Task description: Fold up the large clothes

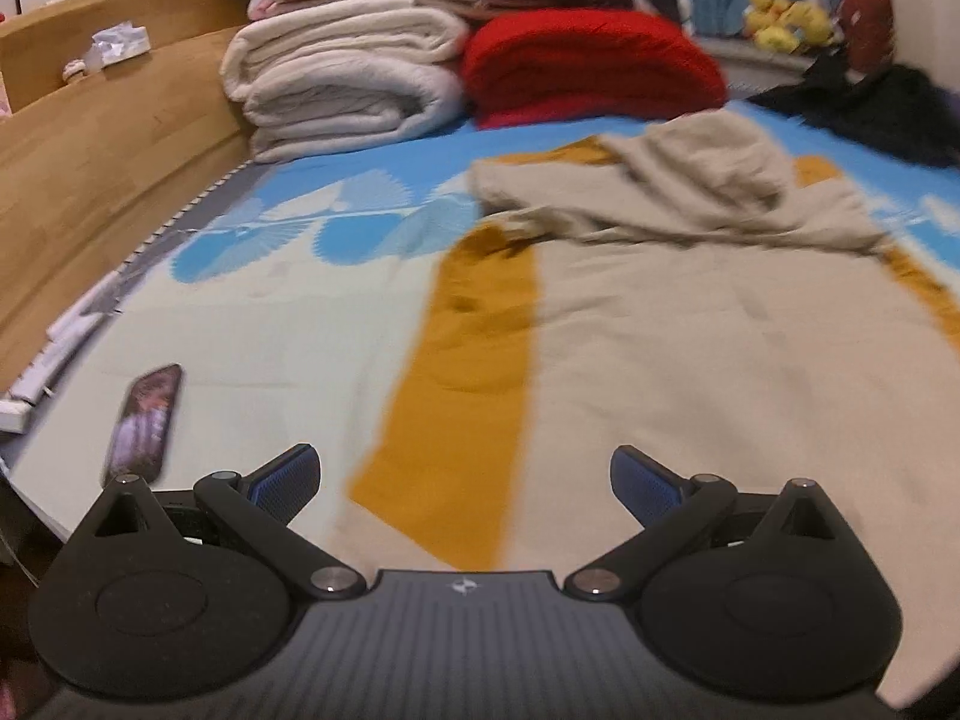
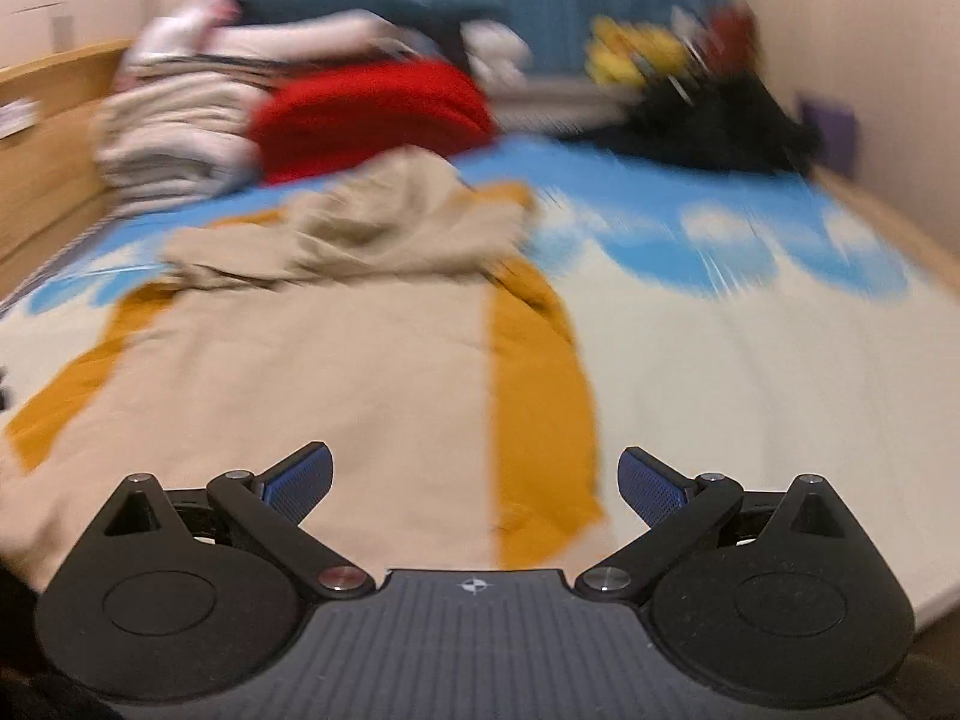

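Beige garment (image 1: 690,324) with mustard side strips lies spread lengthwise down the middle of the bed (image 1: 258,324). Its hem is at the near edge and its far end is bunched in a heap toward the headboard-side stacks. Fold not yet started, by my reading.

Left gripper (image 1: 465,480): fingers spread wide, nothing between them, hovering over the near hem by the left mustard strip (image 1: 462,384). Right gripper (image 2: 474,480): likewise spread and empty, above the hem near the right mustard strip (image 2: 540,396).

Risks:
- The bunched far end could carry creases into any fold if not flattened first.
- A shallow pinch may catch only the top layer, so the halves separate on lifting.
- Phone (image 1: 144,420) lies near the bed's left edge, apart from the cloth; a sideways sweep could drag or knock it.
- Right view is motion-blurred, so the hem position there is uncertain.
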Demonstrator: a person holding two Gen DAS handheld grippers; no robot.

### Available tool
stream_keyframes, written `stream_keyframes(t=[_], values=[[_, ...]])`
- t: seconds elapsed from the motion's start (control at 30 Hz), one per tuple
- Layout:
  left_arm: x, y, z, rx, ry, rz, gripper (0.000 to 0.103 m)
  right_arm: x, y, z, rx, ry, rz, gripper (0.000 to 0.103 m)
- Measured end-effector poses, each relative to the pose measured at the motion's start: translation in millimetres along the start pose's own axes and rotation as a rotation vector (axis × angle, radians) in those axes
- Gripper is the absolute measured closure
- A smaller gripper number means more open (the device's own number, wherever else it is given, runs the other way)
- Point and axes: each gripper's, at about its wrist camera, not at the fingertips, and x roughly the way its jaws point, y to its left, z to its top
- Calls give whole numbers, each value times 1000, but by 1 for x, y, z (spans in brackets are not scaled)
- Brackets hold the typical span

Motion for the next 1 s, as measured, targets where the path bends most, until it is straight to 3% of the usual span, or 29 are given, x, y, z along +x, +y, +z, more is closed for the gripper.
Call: stream_keyframes(t=[0.07, 0.2, 0.3, 0.4, 0.5, 0.67, 0.83, 0.9, 1.0], values=[[26, 16, 2, 6, 52, 24, 0, 23, -21, 2, 73, 79, -45, 3], [77, 44, 1, -25, 189, -18, 0, 60, -50, -1, 198, 202, -92, 3], [102, 58, -2, -72, 265, -45, 0, 81, -62, -7, 201, 254, -100, 3], [115, 56, -9, -21, 286, -43, 0, 94, -65, -14, 182, 298, -67, 3], [122, 53, -13, -8, 323, -47, 0, 99, -63, -17, 158, 291, -65, 1], [123, 61, -17, -74, 368, -72, 0, 100, -61, -22, 127, 288, -64, 1], [111, 58, -24, -49, 395, -137, 0, 82, -56, -26, 124, 326, 14, 9], [107, 59, -27, -42, 392, -140, 0, 71, -60, -30, 184, 328, 102, 9], [103, 63, -30, -60, 401, -158, 4, 65, -57, -33, 200, 322, 107, 15]])
